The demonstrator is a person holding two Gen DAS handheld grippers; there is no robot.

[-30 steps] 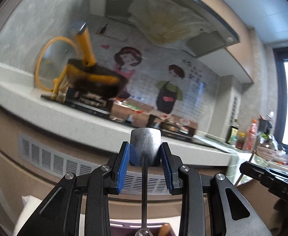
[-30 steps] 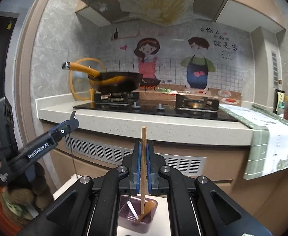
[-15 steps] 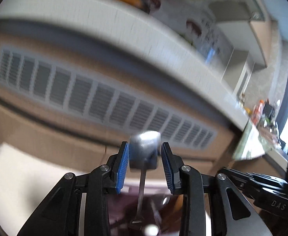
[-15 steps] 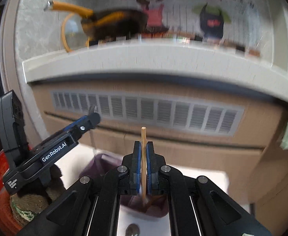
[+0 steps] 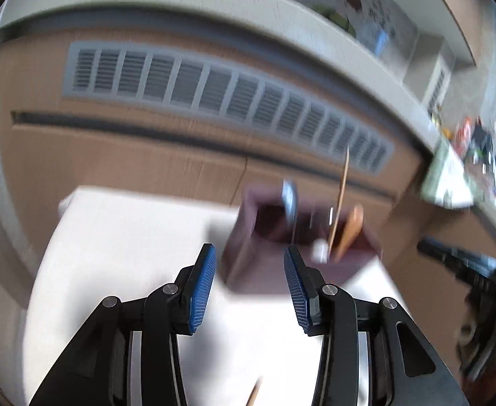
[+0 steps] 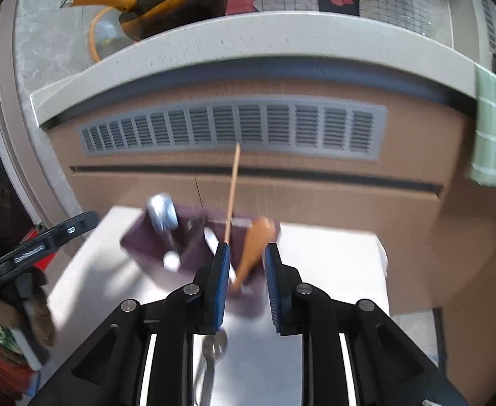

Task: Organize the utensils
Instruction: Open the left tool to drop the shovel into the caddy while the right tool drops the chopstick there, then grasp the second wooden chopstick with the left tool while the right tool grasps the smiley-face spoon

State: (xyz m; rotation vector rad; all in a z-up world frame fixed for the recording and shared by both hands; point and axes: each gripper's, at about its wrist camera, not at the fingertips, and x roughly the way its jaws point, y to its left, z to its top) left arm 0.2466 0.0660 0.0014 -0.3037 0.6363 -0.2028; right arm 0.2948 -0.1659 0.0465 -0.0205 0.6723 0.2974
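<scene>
1. Kitchen cabinet front with a grey vent grille (image 5: 227, 101) fills the background; below it stands a white table (image 5: 119, 237), blurred in the left wrist view.
2. Left wrist view: my left gripper (image 5: 249, 280) has its jaws opening wide, with nothing between the pads. The purple holder (image 5: 258, 264) sits just beyond, already containing a metal spatula (image 5: 289, 199), a thin wooden chopstick (image 5: 341, 203) and an orange wooden spoon (image 5: 351, 230).
3. Right wrist view: my right gripper (image 6: 246, 277) has its jaws opening; the chopstick (image 6: 231, 189) leans free beside the left pad, no longer pinched as far as I can judge.
4. Assessment: both deliveries appear complete.
5. Outstanding: a metal spoon (image 6: 212, 355) lies on the table beneath my right gripper, not yet stowed. A wooden tip at the left view's lower edge may be another; I cannot tell.
</scene>
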